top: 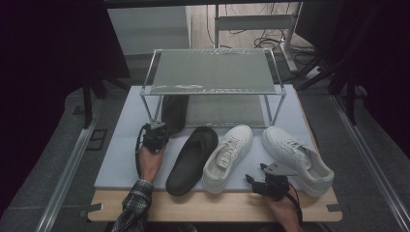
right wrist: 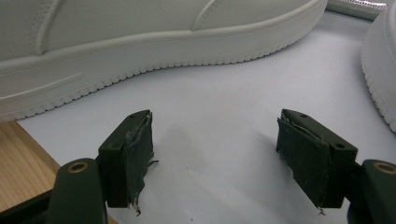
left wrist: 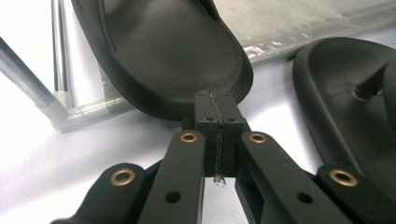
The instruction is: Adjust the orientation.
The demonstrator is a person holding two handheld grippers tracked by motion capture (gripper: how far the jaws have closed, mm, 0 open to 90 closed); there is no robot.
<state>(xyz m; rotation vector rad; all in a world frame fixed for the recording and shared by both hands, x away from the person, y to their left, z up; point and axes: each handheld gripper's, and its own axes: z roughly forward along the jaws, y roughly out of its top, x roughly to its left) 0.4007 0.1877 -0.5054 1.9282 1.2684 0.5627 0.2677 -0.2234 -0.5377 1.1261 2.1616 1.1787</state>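
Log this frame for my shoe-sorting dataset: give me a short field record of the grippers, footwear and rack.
left gripper: shut, at the heel edge of a dark slide sandal under the rack
right gripper: open, nothing between its pads, beside a white sneaker
second slide sandal: flat on the mat
other white sneaker: beside it
rack: top shelf bare

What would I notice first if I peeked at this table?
Shoes in a row on the pale mat: a black slipper and two white sneakers. Behind them stands a two-level rack, where the left tongs hold a second black slipper at the lower shelf. The right tongs hang open.
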